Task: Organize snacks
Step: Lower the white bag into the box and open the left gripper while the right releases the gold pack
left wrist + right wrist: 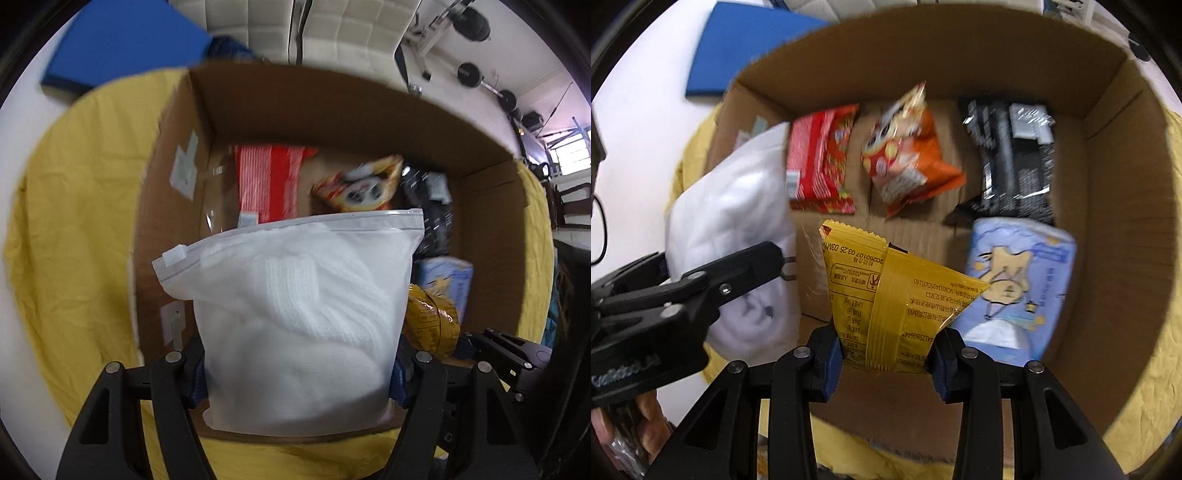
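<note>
My left gripper (299,373) is shut on a frosted white zip bag (295,314) with white fabric inside, held over the near left part of an open cardboard box (332,107). My right gripper (886,354) is shut on a yellow snack packet (886,291), held above the box floor near the front. In the right wrist view the white zip bag (738,221) and the left gripper (713,280) show at the left. On the box floor lie a red packet (820,158), an orange packet (908,155), a black packet (1012,162) and a light blue packet (1015,288).
The cardboard box (1126,221) stands on a yellow cloth (81,221) over a white table. A blue flat pad (746,48) lies behind the box at the left. A hand (635,424) shows at the lower left. Gym weights (476,70) stand far behind.
</note>
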`<action>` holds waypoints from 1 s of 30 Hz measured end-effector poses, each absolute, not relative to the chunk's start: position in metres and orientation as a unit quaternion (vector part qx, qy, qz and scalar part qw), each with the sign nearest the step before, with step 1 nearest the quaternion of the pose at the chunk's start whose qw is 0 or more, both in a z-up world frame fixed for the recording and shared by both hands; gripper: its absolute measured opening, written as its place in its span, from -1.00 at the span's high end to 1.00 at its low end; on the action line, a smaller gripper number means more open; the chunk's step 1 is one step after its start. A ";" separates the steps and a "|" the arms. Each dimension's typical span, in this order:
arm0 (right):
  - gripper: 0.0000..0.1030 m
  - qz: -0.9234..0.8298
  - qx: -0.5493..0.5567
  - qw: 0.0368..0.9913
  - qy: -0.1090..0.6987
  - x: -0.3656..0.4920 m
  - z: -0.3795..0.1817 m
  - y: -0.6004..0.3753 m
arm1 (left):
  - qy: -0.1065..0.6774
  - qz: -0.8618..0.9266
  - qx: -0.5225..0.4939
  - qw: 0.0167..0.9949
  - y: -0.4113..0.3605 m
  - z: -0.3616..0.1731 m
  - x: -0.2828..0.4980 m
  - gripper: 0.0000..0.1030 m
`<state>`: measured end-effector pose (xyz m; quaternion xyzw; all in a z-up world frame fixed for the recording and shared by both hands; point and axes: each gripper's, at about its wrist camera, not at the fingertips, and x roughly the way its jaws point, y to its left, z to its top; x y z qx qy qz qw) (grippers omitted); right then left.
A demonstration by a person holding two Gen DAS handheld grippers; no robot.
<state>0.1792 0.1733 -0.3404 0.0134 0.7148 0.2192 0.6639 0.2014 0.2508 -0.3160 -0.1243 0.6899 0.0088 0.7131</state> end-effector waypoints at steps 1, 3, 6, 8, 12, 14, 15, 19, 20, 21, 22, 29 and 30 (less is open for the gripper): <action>0.20 0.217 0.010 0.661 0.718 0.179 -0.346 0.177 | 0.694 0.011 -0.126 0.709 0.252 -0.323 0.202 -0.36; 0.20 0.214 0.001 0.655 0.725 0.177 -0.358 0.181 | 0.704 0.007 -0.127 0.699 0.252 -0.334 0.202 -0.36; 0.20 0.209 0.000 0.650 0.731 0.176 -0.368 0.184 | 0.713 -0.002 -0.126 0.690 0.251 -0.346 0.200 -0.37; 0.20 0.205 0.001 0.648 0.733 0.176 -0.372 0.185 | 0.720 -0.006 -0.116 0.685 0.246 -0.353 0.199 -0.38; 0.19 0.193 -0.006 0.650 0.735 0.176 -0.380 0.182 | 0.735 -0.012 -0.100 0.671 0.236 -0.368 0.198 -0.38; 0.17 0.187 -0.013 0.650 0.736 0.174 -0.382 0.184 | 0.737 -0.011 -0.099 0.669 0.234 -0.372 0.196 -0.39; 0.17 0.185 -0.015 0.652 0.735 0.173 -0.383 0.185 | 0.738 -0.010 -0.097 0.668 0.229 -0.374 0.196 -0.39; 0.15 0.175 -0.028 0.657 0.733 0.163 -0.388 0.186 | 0.737 -0.005 -0.089 0.670 0.220 -0.375 0.192 -0.41; 0.13 0.172 -0.029 0.657 0.734 0.162 -0.389 0.185 | 0.738 -0.004 -0.090 0.669 0.221 -0.375 0.191 -0.41; 0.10 0.169 -0.027 0.656 0.735 0.161 -0.391 0.185 | 0.739 -0.002 -0.091 0.668 0.220 -0.375 0.190 -0.41; 0.07 0.167 -0.027 0.655 0.737 0.161 -0.391 0.185 | 0.739 -0.001 -0.091 0.668 0.225 -0.376 0.188 -0.41; -0.37 0.153 -0.030 0.664 0.732 0.167 -0.388 0.182 | 0.734 0.011 -0.095 0.673 0.232 -0.374 0.188 -0.43; -0.43 0.150 -0.030 0.664 0.732 0.168 -0.387 0.180 | 0.732 0.012 -0.093 0.674 0.230 -0.371 0.186 -0.43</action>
